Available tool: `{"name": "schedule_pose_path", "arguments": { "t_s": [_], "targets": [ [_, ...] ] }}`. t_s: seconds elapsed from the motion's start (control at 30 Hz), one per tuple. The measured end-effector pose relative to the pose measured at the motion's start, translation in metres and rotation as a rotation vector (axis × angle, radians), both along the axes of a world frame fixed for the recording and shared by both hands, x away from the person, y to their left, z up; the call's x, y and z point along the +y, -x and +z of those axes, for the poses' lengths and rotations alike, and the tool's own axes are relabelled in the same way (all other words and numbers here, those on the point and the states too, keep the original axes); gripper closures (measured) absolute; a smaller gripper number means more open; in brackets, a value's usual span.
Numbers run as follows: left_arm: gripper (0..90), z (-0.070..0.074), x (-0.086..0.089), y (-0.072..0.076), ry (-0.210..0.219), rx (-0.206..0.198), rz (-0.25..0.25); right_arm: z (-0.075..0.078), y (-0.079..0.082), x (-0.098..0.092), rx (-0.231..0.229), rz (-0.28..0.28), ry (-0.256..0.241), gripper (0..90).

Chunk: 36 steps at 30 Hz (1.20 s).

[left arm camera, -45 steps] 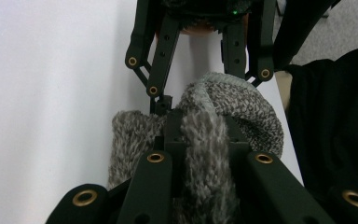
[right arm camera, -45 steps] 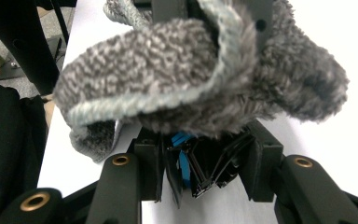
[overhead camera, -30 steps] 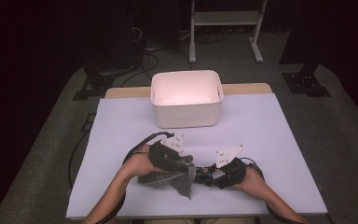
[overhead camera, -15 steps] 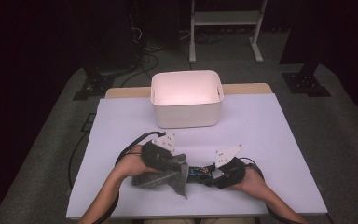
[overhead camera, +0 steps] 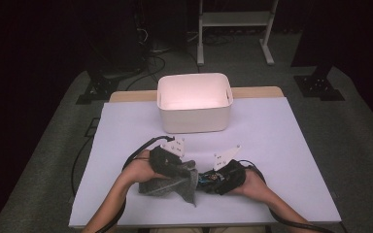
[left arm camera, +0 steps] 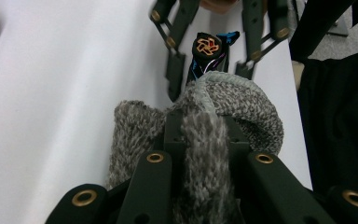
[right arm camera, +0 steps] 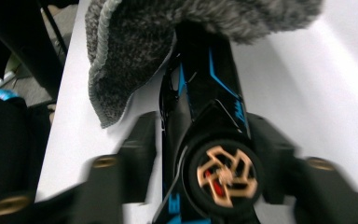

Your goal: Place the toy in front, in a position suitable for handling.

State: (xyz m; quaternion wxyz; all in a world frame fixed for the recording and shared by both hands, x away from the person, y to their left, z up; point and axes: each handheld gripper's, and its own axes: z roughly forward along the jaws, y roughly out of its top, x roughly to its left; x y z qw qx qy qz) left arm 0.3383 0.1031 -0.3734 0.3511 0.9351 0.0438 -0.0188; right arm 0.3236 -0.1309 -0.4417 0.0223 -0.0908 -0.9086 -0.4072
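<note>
A grey knitted sock — fuzzy, with a ribbed, paler cuff edge — is lying near the front edge of the white table, well apart from the white bin. The left gripper is pinching the sock's fabric between its jaws. The right gripper is clamping a black toy car with blue trim and a bronze-spoked wheel — its nose is sitting under the sock's open cuff.

sock grey knit | toy car blk w/ blue, gold wheel | bin white | table lavender
</note>
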Motion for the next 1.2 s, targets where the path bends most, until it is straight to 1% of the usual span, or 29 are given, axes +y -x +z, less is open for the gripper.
{"name": "schedule_pose_path", "arguments": {
  "t_s": [0.03, 0.1, 0.13, 0.2, 0.27, 0.3, 0.33, 0.4, 0.43, 0.47, 0.5, 0.53, 0.63, 0.73, 0.77, 0.8, 0.83, 0.87, 0.93, 0.97, 1.07, 1.13, 1.17, 1.2],
  "targets": [
    [77.6, 0.0, 0.0, 0.0, -0.002, 0.004, -0.004, 0.0, -0.001, 0.002, 0.008, 0.017, 0.003, 53.1],
    [77.6, 0.0, 0.0, -0.001, -0.005, 0.006, -0.002, 0.0, -0.001, 0.002, -0.014, 0.033, 0.002, 54.4],
    [77.6, 0.001, 0.0, -0.002, -0.007, 0.003, 0.003, 0.002, -0.005, 0.0, 0.011, 0.045, -0.022, 55.9],
    [77.6, 0.002, 0.0, -0.004, -0.005, 0.004, 0.005, 0.003, -0.006, -0.001, 0.015, 0.043, -0.03, 56.0],
    [77.6, 0.003, -0.001, -0.007, -0.004, 0.007, 0.009, 0.006, -0.01, -0.002, -0.008, 0.041, -0.021, 56.0],
    [77.6, 0.004, -0.002, -0.009, -0.011, 0.002, 0.007, 0.007, -0.012, -0.002, -0.019, 0.038, -0.017, 56.0],
    [77.6, 0.006, -0.003, -0.013, -0.014, -0.005, 0.017, 0.011, -0.018, -0.004, -0.039, 0.044, -0.014, 56.0],
    [77.6, 0.01, -0.005, -0.018, -0.016, -0.008, 0.02, 0.016, -0.026, -0.005, -0.056, 0.04, -0.023, 56.4],
    [77.6, 0.01, -0.005, -0.018, -0.016, -0.008, 0.02, 0.016, -0.026, -0.005, -0.056, 0.04, -0.023, 56.4],
    [77.6, 0.012, -0.005, -0.021, -0.018, -0.012, 0.02, 0.018, -0.03, -0.005, -0.071, 0.037, -0.013, 56.4],
    [77.6, 0.013, -0.006, -0.023, -0.016, -0.012, 0.027, 0.02, -0.038, -0.004, -0.102, 0.034, 0.016, 56.3],
    [77.6, 0.014, -0.007, -0.027, -0.018, -0.013, 0.033, 0.02, -0.04, -0.004, -0.102, 0.031, 0.019, 56.3],
    [77.6, 0.015, -0.008, -0.031, -0.015, -0.013, 0.04, 0.018, -0.043, -0.005, -0.099, 0.034, 0.018, 56.3],
    [77.6, 0.014, -0.009, -0.035, -0.016, -0.011, 0.053, 0.015, -0.04, -0.006, -0.107, 0.031, 0.026, 56.2],
    [77.5, 0.013, -0.01, -0.037, -0.024, -0.009, 0.056, 0.011, -0.037, -0.007, -0.115, 0.025, 0.045, 56.0],
    [77.5, 0.011, -0.01, -0.038, -0.03, -0.005, 0.057, 0.011, -0.037, -0.007, -0.115, 0.025, 0.045, 56.0],
    [77.5, 0.009, -0.011, -0.039, -0.042, -0.001, 0.058, 0.009, -0.035, -0.009, -0.118, 0.018, 0.028, 56.0],
    [77.5, 0.005, -0.012, -0.039, -0.049, 0.012, 0.054, 0.009, -0.034, -0.012, -0.104, -0.001, 0.004, 55.9],
    [77.4, 0.004, -0.012, -0.039, -0.047, 0.02, 0.053, 0.008, -0.033, -0.013, -0.102, -0.008, -0.002, 55.5],
    [77.5, 0.003, -0.011, -0.038, -0.044, 0.023, 0.051, 0.008, -0.032, -0.014, -0.094, -0.013, -0.011, 54.5],
    [77.4, 0.002, -0.01, -0.036, -0.04, 0.037, 0.045, 0.009, -0.03, -0.016, -0.069, -0.027, -0.02, 50.4],
    [77.4, 0.001, -0.009, -0.034, -0.031, 0.044, 0.042, 0.01, -0.028, -0.017, -0.046, -0.033, -0.023, 44.3],
    [77.4, 0.001, -0.008, -0.032, -0.029, 0.047, 0.042, 0.01, -0.028, -0.017, -0.046, -0.033, -0.023, 44.3],
    [77.4, 0.0, -0.007, -0.03, -0.03, 0.048, 0.034, 0.01, -0.026, -0.017, -0.031, -0.036, -0.027, 41.6]
  ]
}}
